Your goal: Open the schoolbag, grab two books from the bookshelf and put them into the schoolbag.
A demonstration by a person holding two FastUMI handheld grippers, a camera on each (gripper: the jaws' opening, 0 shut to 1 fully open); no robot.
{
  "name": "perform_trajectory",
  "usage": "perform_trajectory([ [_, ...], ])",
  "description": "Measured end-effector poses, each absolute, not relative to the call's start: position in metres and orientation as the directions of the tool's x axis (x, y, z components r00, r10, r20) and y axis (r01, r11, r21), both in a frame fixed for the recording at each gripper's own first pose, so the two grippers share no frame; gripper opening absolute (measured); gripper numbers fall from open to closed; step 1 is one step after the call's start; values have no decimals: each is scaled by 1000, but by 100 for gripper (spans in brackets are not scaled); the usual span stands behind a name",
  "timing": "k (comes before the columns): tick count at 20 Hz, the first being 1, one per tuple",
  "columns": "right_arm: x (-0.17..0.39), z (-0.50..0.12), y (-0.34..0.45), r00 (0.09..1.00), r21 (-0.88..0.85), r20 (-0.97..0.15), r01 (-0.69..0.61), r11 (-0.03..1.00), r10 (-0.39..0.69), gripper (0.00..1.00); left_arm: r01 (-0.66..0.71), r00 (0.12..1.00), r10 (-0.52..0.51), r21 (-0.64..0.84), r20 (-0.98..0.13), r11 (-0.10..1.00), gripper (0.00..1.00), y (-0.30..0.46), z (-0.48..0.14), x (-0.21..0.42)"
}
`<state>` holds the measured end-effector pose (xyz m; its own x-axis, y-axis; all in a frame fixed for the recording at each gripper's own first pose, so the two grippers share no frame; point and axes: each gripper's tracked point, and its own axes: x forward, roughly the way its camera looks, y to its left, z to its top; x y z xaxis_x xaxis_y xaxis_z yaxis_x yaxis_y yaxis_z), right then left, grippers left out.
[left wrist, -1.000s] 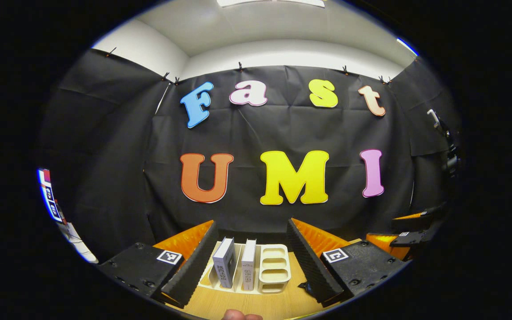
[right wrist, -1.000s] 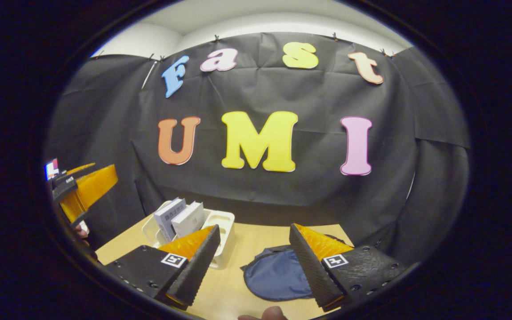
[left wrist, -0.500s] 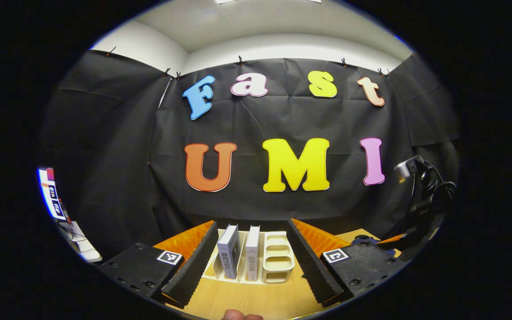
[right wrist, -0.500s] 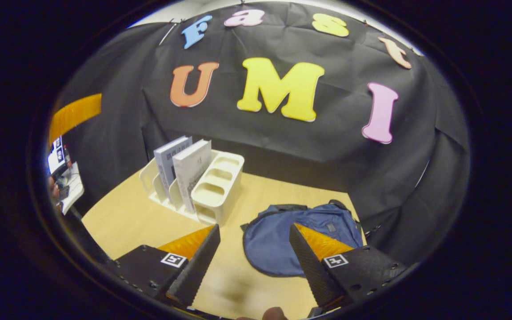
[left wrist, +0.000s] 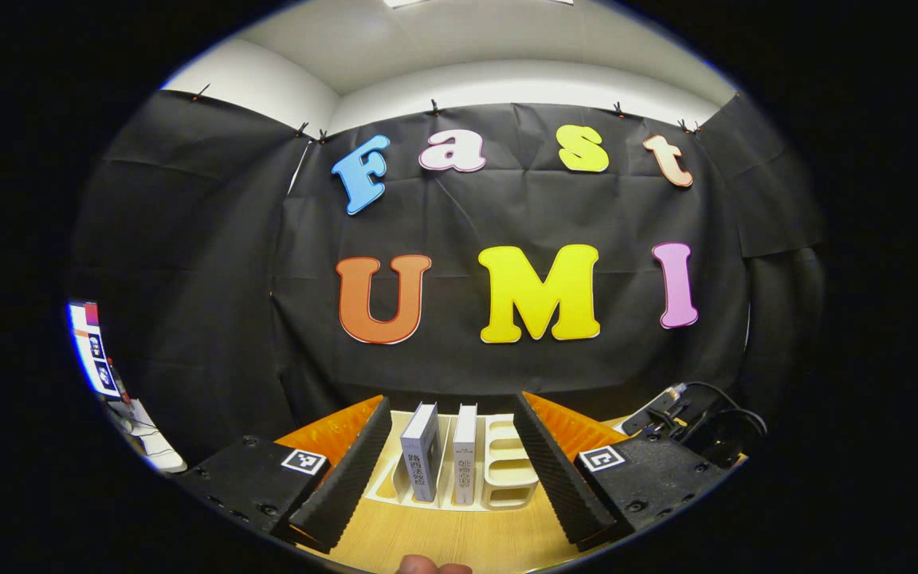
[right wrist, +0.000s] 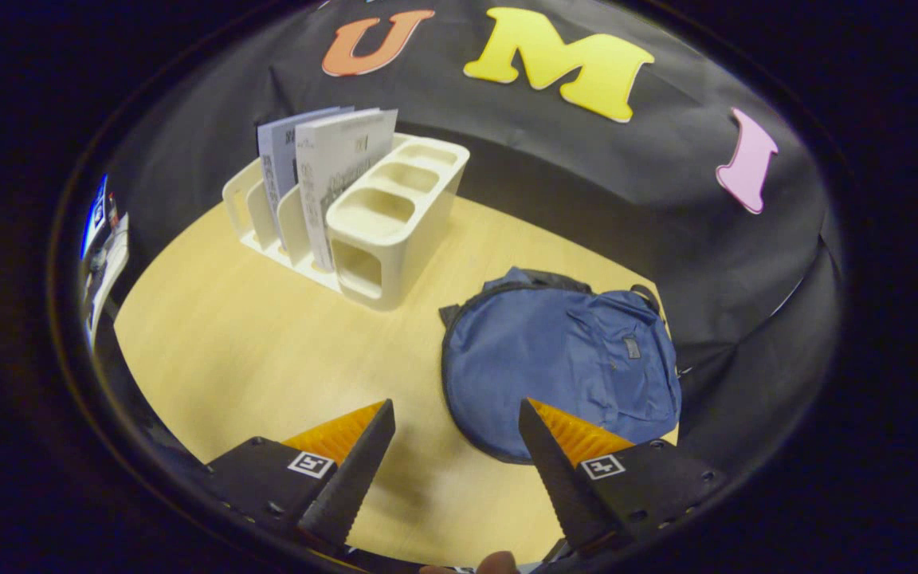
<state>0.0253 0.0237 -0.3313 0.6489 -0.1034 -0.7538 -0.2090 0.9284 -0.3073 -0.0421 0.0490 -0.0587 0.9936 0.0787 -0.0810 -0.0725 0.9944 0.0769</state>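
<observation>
**Right gripper tips down over the closed bag**

The bag (right wrist: 562,363) lies flat on the table (right wrist: 252,343), blue, front pocket up, and as far as I can see it is not yet opened. In the right gripper view it now sits just beyond my right gripper (right wrist: 455,470); a second ago that camera looked mostly at the booth wall, with only the bag's near edge in sight. So I have pitched the right gripper down and brought it over the table, which I read as the approach to the zipper. Its jaws are wide apart and hold nothing.

The zipper pull is too small for me to place, so I cannot yet say where to bite.

The shelf (right wrist: 383,231) stands on the table to the bag's left, near it but apart, with two books (right wrist: 331,179) upright in its slots and its cup sections empty.

My left gripper (left wrist: 451,470) faces the shelf head on, with the books (left wrist: 443,462) framed between its fingers. It has barely shifted over the last second, and its jaws are also wide open and empty. At the right edge of the left gripper view I see a cabled device (left wrist: 698,418), which I take for the right gripper's rig.

Nothing lies between the right gripper and the bag. The shelf is close enough that I would keep any pull on the bag away from it.
</observation>
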Motion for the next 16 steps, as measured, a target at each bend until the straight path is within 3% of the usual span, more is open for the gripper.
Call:
perform_trajectory([
  [8,65,-406,3,535,-405,-799,-141,904,-275,96,-117,985,125,73,-120,991,99,70,-69,-42],
  [12,73,-417,-1,535,-478,-772,-135,868,-343,99,-107,984,119,94,-131,990,99,74,-73,-43],
  [16,91,-417,-9,553,-553,-721,-98,827,-417,93,-82,986,97,111,-138,990,99,72,-75,-45],
])
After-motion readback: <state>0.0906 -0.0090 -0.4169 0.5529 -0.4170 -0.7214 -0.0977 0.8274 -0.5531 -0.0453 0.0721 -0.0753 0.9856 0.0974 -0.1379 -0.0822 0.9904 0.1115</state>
